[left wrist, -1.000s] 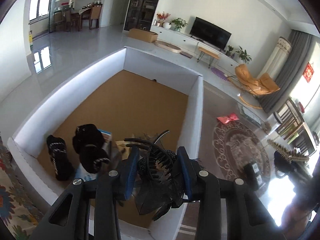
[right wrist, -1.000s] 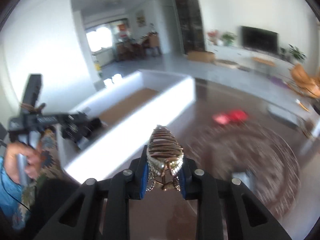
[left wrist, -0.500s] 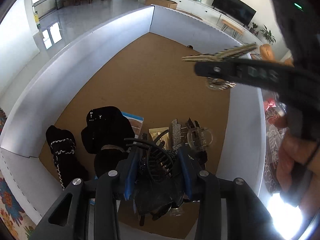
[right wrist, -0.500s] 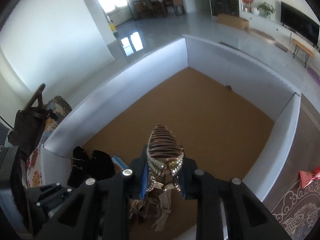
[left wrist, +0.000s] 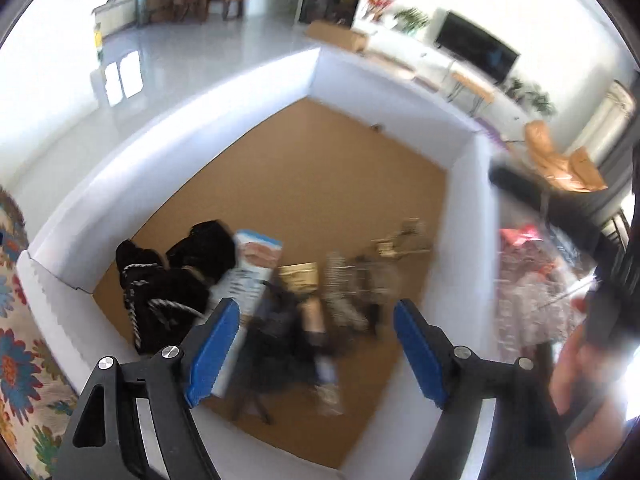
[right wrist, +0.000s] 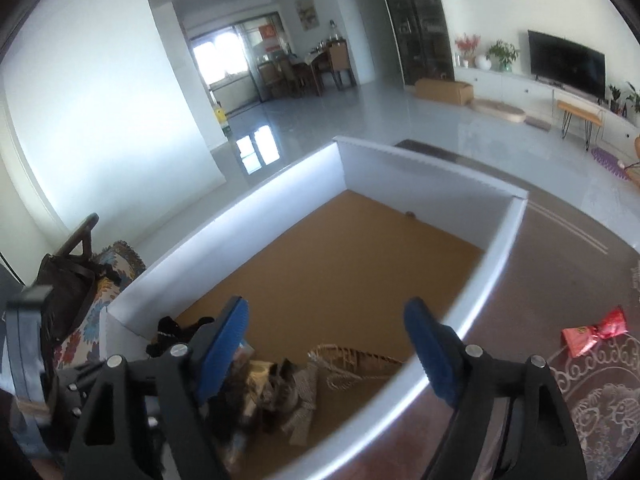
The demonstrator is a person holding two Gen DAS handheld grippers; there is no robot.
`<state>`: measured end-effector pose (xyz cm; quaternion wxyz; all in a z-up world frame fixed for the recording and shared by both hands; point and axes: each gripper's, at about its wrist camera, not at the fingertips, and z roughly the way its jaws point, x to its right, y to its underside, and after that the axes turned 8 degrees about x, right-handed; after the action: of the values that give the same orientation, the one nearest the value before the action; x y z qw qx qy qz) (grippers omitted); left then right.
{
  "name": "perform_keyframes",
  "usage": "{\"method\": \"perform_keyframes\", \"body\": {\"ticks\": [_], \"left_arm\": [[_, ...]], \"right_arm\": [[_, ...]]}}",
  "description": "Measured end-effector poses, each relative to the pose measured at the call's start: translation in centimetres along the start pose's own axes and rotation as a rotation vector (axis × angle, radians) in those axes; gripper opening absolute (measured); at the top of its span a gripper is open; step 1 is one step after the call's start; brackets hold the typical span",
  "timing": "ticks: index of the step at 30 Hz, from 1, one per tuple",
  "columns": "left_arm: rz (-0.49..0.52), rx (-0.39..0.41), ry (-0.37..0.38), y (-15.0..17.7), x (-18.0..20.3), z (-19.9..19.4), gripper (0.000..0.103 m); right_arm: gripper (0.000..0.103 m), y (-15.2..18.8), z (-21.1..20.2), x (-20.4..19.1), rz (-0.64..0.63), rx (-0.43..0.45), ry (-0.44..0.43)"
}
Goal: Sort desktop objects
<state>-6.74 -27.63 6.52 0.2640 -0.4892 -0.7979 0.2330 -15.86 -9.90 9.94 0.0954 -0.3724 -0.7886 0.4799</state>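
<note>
Bare brown floor across the far half of the white-walled box [right wrist: 472, 300]; hair-accessory pile [left wrist: 320, 300] crowding the near end.

Hair clips [left wrist: 352, 280] piled in box [left wrist: 180, 152] (near corner), candy [right wrist: 594, 330] outside, right.

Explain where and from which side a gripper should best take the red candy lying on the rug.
Grip the red candy across its plump middle, coming from above. It lies flat on the rug with twisted wrapper ends pointing left and right, so fingers closing across the short width probably hold best; the thin ends would likely slip. Both grippers are open.
</note>
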Motion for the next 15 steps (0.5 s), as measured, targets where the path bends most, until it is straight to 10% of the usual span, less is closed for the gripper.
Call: {"method": "perform_keyframes", "body": {"ticks": [10,15], "left_arm": [[0.191,0.047,0.378,9.9,14.8,-6.3,0.1],[0.367,-0.061,0.376,15.3,21.4,-2.9,0.1]], "right_arm": [[0.095,17.1,-21.8,12.3,0.058,0.099,0.51],[0.098,25.8,-27.3,16.2,0.241,-0.043,0.649]]}}
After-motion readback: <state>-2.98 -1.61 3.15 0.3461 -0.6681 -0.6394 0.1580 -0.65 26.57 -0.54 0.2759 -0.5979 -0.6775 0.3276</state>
